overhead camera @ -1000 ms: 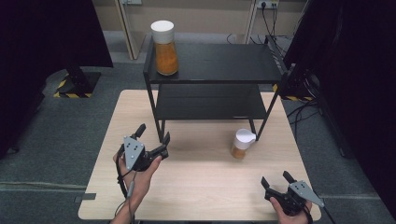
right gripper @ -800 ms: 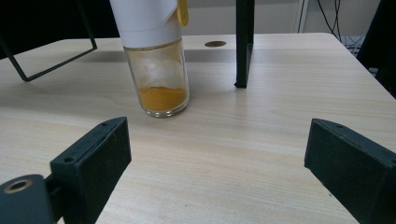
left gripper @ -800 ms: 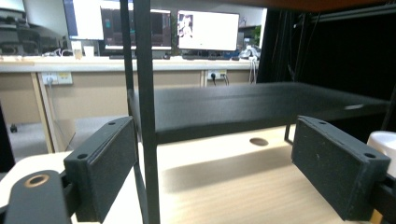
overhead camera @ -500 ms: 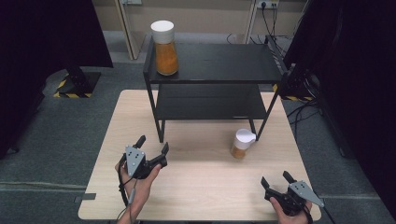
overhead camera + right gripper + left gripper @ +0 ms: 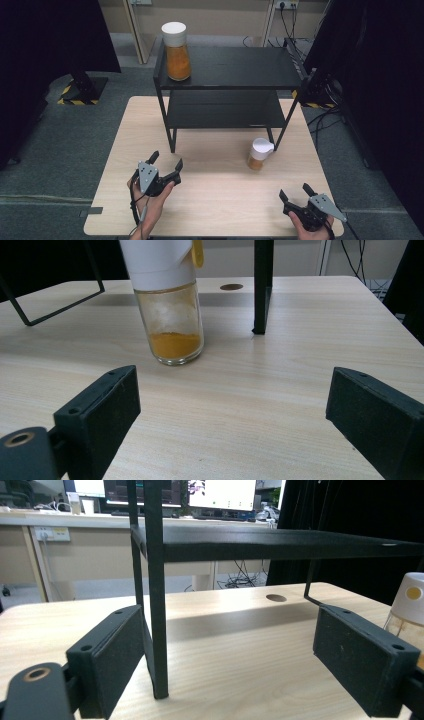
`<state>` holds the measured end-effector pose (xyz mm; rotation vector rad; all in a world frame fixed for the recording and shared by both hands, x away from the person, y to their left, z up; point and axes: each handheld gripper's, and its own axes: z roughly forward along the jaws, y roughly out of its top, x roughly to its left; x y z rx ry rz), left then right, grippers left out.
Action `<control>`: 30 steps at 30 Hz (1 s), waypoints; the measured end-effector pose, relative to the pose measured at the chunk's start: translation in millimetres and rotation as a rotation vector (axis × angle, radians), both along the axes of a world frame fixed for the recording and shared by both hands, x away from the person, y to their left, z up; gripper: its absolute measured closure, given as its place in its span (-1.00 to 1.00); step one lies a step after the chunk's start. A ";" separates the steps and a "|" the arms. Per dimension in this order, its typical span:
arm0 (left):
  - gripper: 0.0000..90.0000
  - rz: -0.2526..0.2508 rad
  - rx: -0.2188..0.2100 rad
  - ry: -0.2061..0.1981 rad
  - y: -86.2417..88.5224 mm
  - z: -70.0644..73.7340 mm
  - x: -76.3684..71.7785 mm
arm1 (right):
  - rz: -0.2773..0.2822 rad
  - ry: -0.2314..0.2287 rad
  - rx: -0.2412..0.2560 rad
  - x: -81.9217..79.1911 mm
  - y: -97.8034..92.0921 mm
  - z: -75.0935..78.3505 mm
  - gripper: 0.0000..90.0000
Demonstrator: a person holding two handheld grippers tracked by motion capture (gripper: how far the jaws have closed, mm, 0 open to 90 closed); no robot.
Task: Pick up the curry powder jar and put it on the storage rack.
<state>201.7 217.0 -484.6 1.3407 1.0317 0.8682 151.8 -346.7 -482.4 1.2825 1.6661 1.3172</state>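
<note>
Jars: tall glass jar (image 5: 176,51), white cap, mostly full of orange powder, on black metal shelf (image 5: 235,70) top | small glass jar (image 5: 259,154), white flip cap, thin powder layer, on pale wood table (image 5: 215,200) beside shelf leg | left tool (image 5: 165,164) open, empty | right tool (image 5: 295,192) open, empty

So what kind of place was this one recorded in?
Most likely a lab or office set up for recording, not a home. The left gripper view shows a desk with monitors behind the wooden table; the high view shows black curtains, hazard-striped stand bases and floor cables.
</note>
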 end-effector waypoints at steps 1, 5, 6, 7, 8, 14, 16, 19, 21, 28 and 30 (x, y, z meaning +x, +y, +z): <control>-0.72 0.001 0.001 0.002 0.7 -2.5 0.5 | 0.000 0.000 -0.001 0.0 0.1 0.1 -0.84; -0.72 0.007 0.001 0.003 3.2 -13.0 2.1 | -0.001 -0.001 0.000 -0.2 0.1 -0.2 -0.84; -0.73 0.009 0.001 0.006 3.5 -15.2 2.4 | -0.001 -0.001 0.000 -0.2 0.2 -0.1 -0.84; -0.73 0.011 0.001 0.007 3.6 -17.5 2.7 | -0.001 0.000 -0.002 -0.1 0.4 0.1 -0.84; -0.73 0.013 0.006 0.008 3.5 -19.3 2.9 | -0.001 0.001 -0.003 0.0 0.6 0.2 -0.84; -0.73 0.011 0.022 0.031 2.9 -26.5 5.9 | 0.000 -0.001 -0.003 -0.2 0.4 0.0 -0.84; -0.73 0.011 0.020 0.039 3.6 -28.4 6.8 | 0.000 -0.002 -0.003 -0.3 0.4 -0.2 -0.84; -0.73 0.011 0.023 0.049 4.6 -30.2 8.5 | 0.000 0.000 -0.002 -0.1 0.3 0.0 -0.84; -0.73 0.010 0.024 0.055 4.9 -31.3 9.3 | -0.001 0.000 -0.002 0.0 0.4 0.2 -0.84; -0.72 0.005 0.031 0.072 5.2 -33.9 11.1 | -0.001 -0.001 -0.003 -0.3 0.5 -0.1 -0.84; -0.72 0.005 0.034 0.073 4.7 -33.6 11.2 | -0.001 -0.004 -0.002 -0.6 0.4 -0.5 -0.84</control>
